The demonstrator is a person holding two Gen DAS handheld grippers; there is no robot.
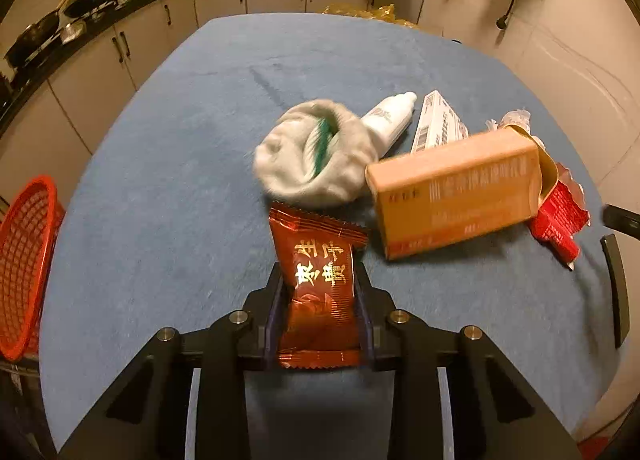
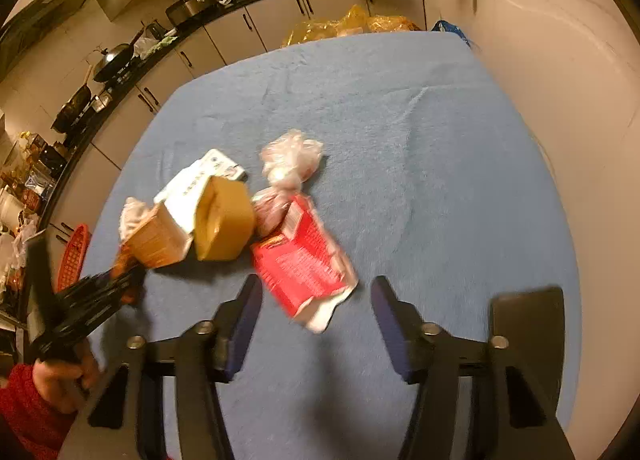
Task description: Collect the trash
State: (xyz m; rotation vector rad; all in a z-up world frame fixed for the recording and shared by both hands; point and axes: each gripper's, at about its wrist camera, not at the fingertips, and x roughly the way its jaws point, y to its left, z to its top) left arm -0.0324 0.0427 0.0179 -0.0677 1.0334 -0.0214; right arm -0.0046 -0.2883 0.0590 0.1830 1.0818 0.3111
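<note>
The blue-covered table fills both wrist views, with the trash clustered around its middle. In the left wrist view a red basket sits at nine o'clock at the table's edge, judged to be where the trash is meant to go. An orange carton lies at two o'clock of the left gripper, with a grey sock at twelve o'clock, touching a white tube.

The brown snack wrapper is held between the pads of the left gripper, pinched narrowly on its sides. For the step to go well, the wrapper should be lifted clear before it is swung toward nine o'clock, so that the sock is not dragged along; the thin film is likely to slip if the grip is eased.

The right gripper is pitched steeply downward, its fingers spread moderately wide and empty, with the red packet just ahead between their tips at twelve o'clock. The left gripper is seen at eight o'clock, carried by a hand in a red sleeve.
</note>
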